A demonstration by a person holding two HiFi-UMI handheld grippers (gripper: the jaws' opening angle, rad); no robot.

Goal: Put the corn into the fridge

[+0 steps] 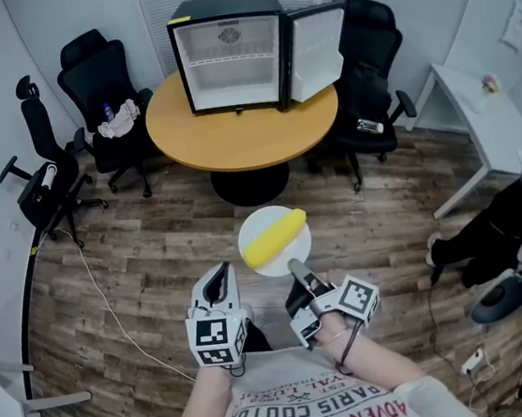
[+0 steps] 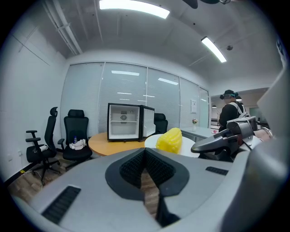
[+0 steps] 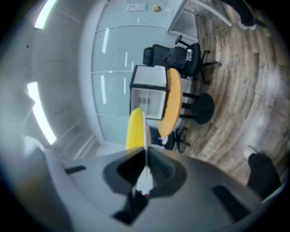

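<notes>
The corn point(image 1: 276, 236) lay on a white plate point(image 1: 266, 264). The plate was up in the air above the wood floor, well in front of the fridge point(image 1: 233, 55) and lower than it. The fridge stood on a round surface point(image 1: 242, 134) with its door swung wide open, and the shelves that could be seen looked bare.

The right gripper point(image 1: 297, 274) had its jaws pinched tight on the rim of the plate, on the side away from the fridge. The left gripper point(image 1: 218, 279) was just beside it, also on the side away from the fridge. Its jaws were closed together with nothing between them.

The corn looked light, hard and smooth. It was long and round, so it could likely roll off the plate if the plate tipped. The plate needed to stay flat on the way to the fridge. A good place to grab the corn would be around its middle, across the thick part, with a soft squeeze so that it did not slip out.
</notes>
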